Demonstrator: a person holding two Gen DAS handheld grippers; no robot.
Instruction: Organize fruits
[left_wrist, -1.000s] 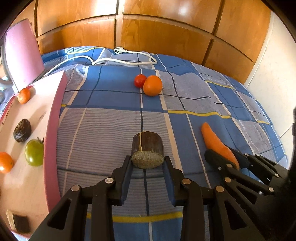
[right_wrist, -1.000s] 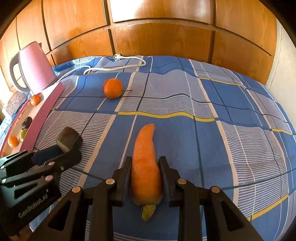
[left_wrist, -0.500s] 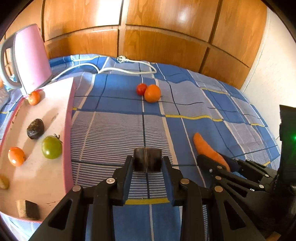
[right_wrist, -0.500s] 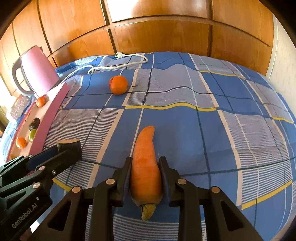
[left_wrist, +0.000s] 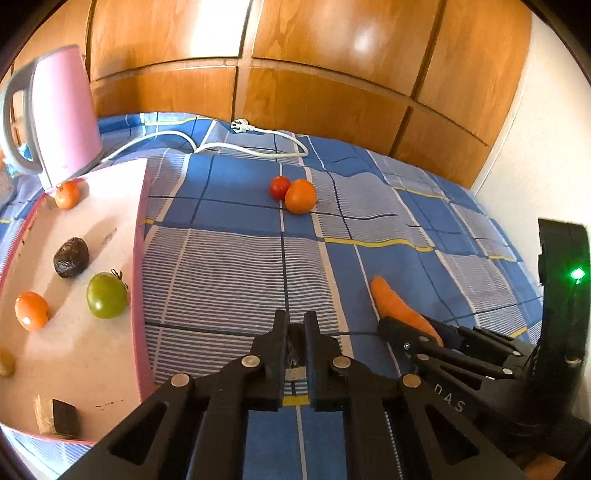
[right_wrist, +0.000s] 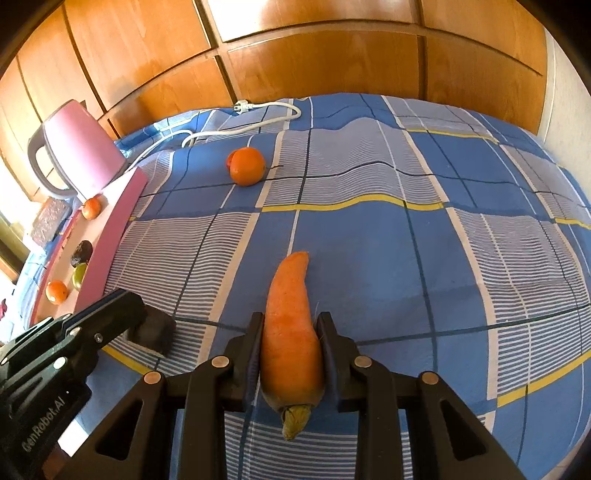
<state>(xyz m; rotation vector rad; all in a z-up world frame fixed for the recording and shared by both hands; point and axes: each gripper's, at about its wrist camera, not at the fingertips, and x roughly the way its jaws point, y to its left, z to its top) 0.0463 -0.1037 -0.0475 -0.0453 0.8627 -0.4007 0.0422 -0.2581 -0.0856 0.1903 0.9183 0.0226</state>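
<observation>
My left gripper (left_wrist: 294, 325) is shut on a dark brown chunk (left_wrist: 294, 349), squeezed thin between the jaws; it also shows in the right wrist view (right_wrist: 153, 328) above the blue checked cloth. My right gripper (right_wrist: 291, 321) is shut on an orange carrot (right_wrist: 290, 332), stem end toward the camera; the carrot also shows in the left wrist view (left_wrist: 399, 310). A pink tray (left_wrist: 142, 295) at the left holds a green tomato (left_wrist: 106, 295), an orange fruit (left_wrist: 31, 310), a dark wrinkled fruit (left_wrist: 71, 257) and another orange fruit (left_wrist: 67, 195). An orange (left_wrist: 300, 196) and a red tomato (left_wrist: 279, 187) lie further back.
A pink kettle (left_wrist: 61, 118) stands behind the tray, its white cord (left_wrist: 258, 147) lying across the cloth. A brown-and-tan block (left_wrist: 55, 419) sits at the tray's near corner. Wooden cabinet doors (left_wrist: 332, 74) back the scene; a white wall (left_wrist: 546, 129) is at the right.
My left gripper has closed tighter on the dark chunk and lifted and pulled back with it. My right gripper has risen slightly, still holding the carrot.
</observation>
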